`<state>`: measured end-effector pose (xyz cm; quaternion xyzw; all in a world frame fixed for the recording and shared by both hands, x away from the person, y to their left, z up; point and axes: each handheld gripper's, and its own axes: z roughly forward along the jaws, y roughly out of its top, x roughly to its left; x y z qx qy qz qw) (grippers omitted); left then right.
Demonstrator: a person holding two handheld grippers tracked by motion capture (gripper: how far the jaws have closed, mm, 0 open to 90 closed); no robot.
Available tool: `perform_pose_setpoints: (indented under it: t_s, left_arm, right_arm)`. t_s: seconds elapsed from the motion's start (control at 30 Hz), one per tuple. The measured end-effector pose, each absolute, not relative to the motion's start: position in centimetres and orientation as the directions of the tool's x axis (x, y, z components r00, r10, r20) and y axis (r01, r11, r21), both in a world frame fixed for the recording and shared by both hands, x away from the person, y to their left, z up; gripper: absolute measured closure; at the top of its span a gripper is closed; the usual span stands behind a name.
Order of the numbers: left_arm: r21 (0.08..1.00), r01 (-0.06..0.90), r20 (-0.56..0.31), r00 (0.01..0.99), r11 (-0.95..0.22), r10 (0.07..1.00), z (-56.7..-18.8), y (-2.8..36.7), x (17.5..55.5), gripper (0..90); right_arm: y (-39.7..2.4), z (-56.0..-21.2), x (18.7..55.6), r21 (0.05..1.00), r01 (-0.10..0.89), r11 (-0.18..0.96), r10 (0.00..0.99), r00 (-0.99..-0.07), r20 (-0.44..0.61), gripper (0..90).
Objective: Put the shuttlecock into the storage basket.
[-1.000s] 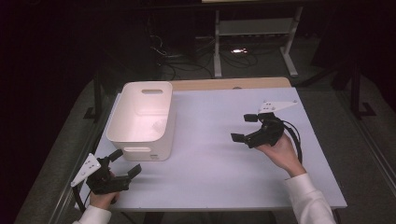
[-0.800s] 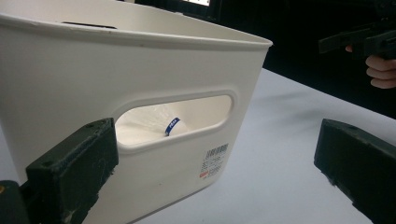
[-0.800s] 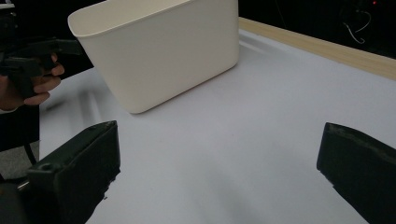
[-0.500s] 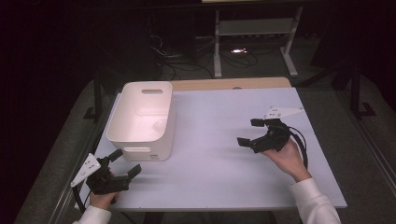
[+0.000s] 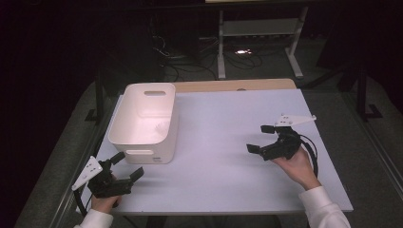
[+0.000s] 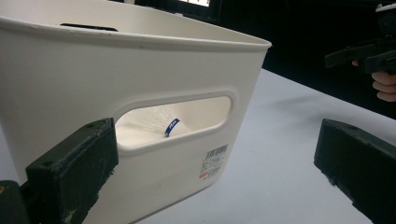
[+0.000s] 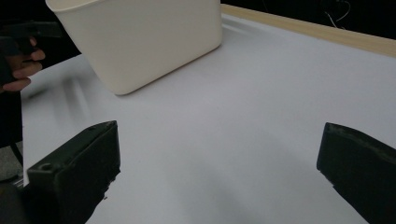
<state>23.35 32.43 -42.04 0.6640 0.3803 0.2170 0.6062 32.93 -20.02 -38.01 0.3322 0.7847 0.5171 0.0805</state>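
A white plastic bin [image 5: 145, 121] with handle cut-outs stands at the left of the white table [image 5: 223, 161]. My left gripper [image 5: 127, 165] is held open near the table's front left corner, just in front of the bin's near wall [image 6: 140, 116]. Through the handle slot I see something pale with a blue label [image 6: 172, 126] inside the bin. My right gripper [image 5: 260, 139] is open over the right side of the table, jaws pointing left toward the bin [image 7: 140, 42], with nothing between them.
A wooden strip [image 5: 235, 85] runs along the table's far edge. Behind the table stand a metal frame [image 5: 259, 35] and loose cables [image 5: 190, 52] on the dark floor. A person's hands and white sleeves [image 5: 323, 209] come in from the bottom.
My right gripper has drifted right and toward the table's near side, staying open. The left gripper and the bin have not moved.
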Motion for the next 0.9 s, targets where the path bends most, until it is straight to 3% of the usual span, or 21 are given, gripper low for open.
perform_pose_setpoints:
  t_s: [0.9]
  left_arm:
    - [0.971, 0.238, -0.168, 0.623, 0.020, 0.764, -42.0, 32.5, 23.3, 0.0]
  right_arm:
    - [-22.7, -40.7, 30.7, 0.852, 0.470, 0.231, 0.650, -0.726, 0.224, 0.0]
